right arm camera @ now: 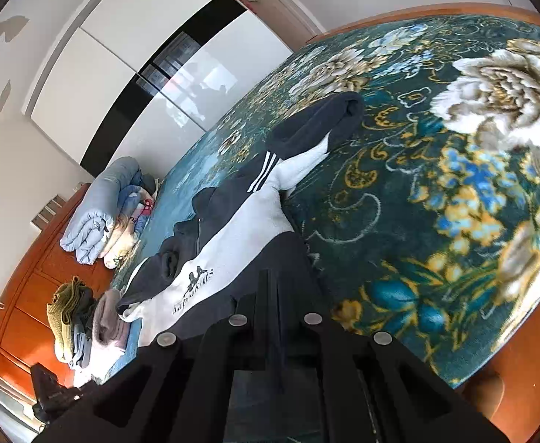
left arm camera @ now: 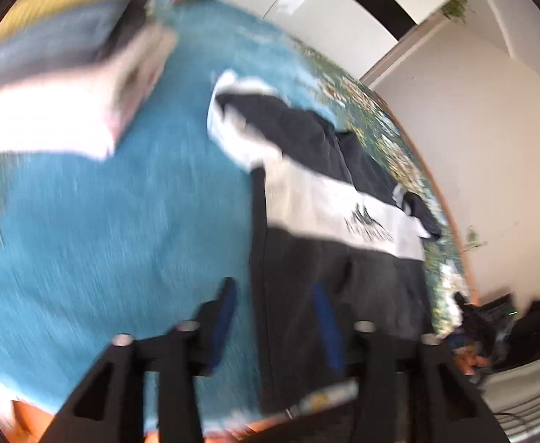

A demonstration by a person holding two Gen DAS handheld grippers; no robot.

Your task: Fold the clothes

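Observation:
A black and white hooded sweatshirt [left arm camera: 343, 221] lies spread on a teal floral bedspread [left arm camera: 122, 203]. It also shows in the right wrist view [right arm camera: 240, 229], one sleeve stretched away. My left gripper [left arm camera: 273, 295] is open above the sweatshirt's lower hem, its blue-padded fingers [left arm camera: 225, 306] apart with one over the bedspread and one over the dark cloth. The view is blurred by motion. My right gripper [right arm camera: 270, 288] is shut on the sweatshirt's dark lower edge.
A stack of folded clothes [right arm camera: 85, 317] lies at the bed's edge, and rolled quilts [right arm camera: 100, 210] lie beyond it. A wooden bed frame [right arm camera: 520, 369] borders the bedspread [right arm camera: 436, 184]. White wardrobe doors [right arm camera: 122, 74] stand behind. Dark bags [left arm camera: 509, 321] sit on the floor.

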